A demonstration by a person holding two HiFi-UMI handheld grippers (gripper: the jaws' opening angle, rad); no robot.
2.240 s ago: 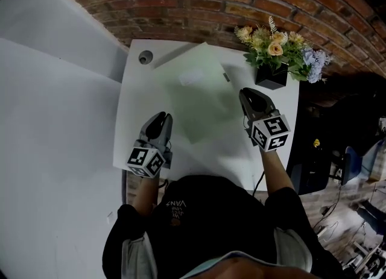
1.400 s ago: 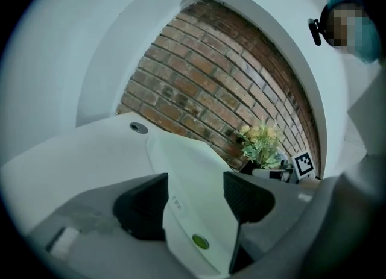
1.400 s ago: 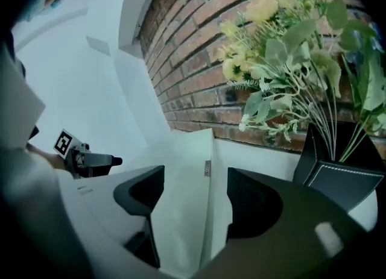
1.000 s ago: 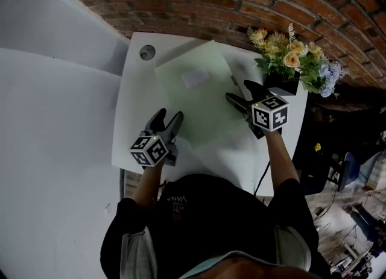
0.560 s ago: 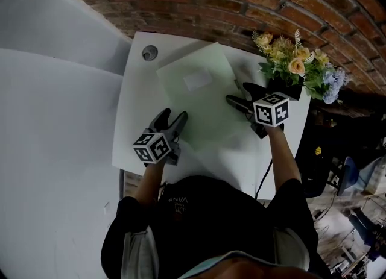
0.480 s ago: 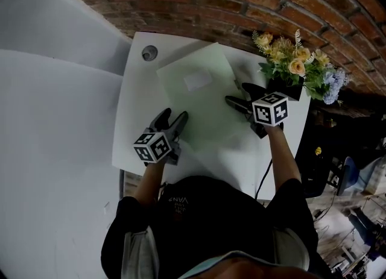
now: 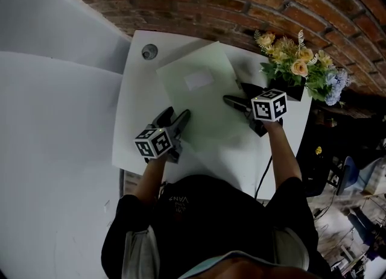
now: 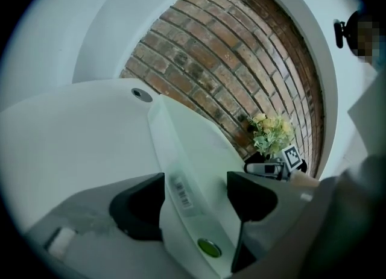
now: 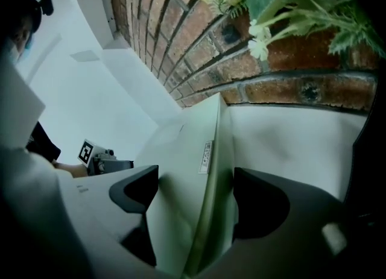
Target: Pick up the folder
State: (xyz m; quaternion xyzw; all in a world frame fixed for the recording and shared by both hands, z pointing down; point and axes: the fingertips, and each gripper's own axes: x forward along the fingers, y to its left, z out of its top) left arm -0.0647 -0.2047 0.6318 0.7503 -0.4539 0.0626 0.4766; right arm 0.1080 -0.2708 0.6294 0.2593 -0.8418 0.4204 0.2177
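Observation:
A pale green folder (image 7: 199, 100) with a white label lies flat on the white table (image 7: 136, 103). My left gripper (image 7: 176, 114) is open at the folder's near left edge. In the left gripper view that edge (image 8: 193, 151) runs between the jaws of the left gripper (image 8: 196, 202), and neither pad presses on it. My right gripper (image 7: 235, 92) is open at the folder's right edge. Its jaws have just been opening wider. In the right gripper view the folder's edge (image 9: 181, 169) lies between the jaws of the right gripper (image 9: 196, 196), unpressed.
A black pot of flowers (image 7: 298, 64) stands at the table's far right corner, close behind the right gripper. A round cable hole (image 7: 149, 52) sits at the far left corner. A brick wall (image 7: 241, 0) backs the table, and white panels (image 7: 54, 121) stand to its left.
Both grippers have sunk toward the table and closed in on the folder's edges. The right gripper has rolled and its jaws stand a little wider.

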